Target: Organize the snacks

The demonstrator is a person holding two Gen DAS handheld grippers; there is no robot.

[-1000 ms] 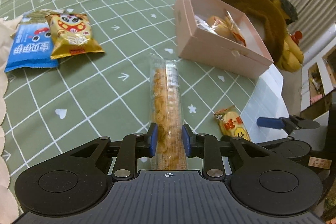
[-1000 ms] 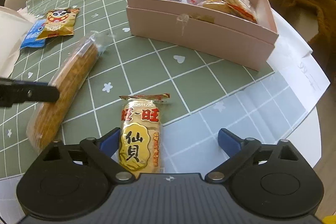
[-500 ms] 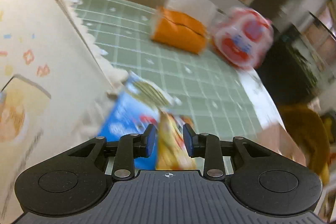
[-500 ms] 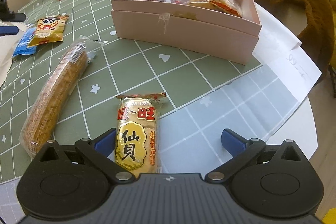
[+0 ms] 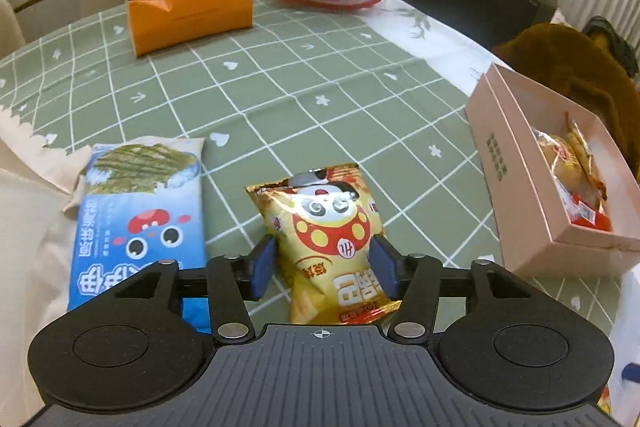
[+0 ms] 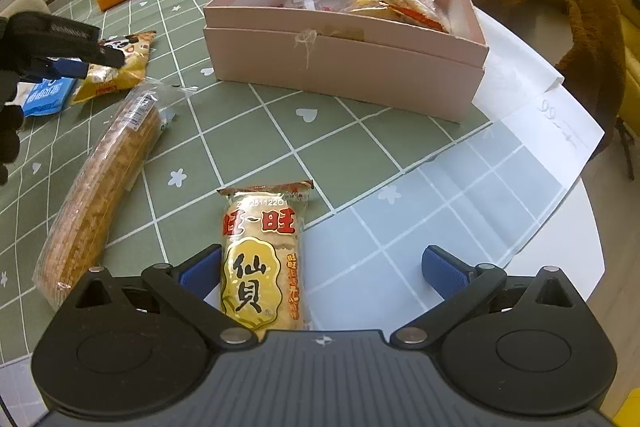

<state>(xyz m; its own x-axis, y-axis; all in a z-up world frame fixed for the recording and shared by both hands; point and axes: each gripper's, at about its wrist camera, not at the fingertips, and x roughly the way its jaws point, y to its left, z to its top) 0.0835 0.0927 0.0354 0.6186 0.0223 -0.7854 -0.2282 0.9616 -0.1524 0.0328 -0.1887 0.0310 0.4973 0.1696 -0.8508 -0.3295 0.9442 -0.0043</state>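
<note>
L claw [image 5: 323, 269] opening round panda snack bag [image 5: 332, 239], maybe touching.

We count four loose snack packets [image 6: 262, 259] on the table, one pink cardboard box [image 6: 344, 67], and one orange tissue box [image 5: 188, 7].

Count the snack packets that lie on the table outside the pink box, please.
4. The panda packet lies between the left tool's opening jaws, the blue packet beside it, the long biscuit pack mid-table, the rice cracker before the right tool. Others may be hidden.
</note>
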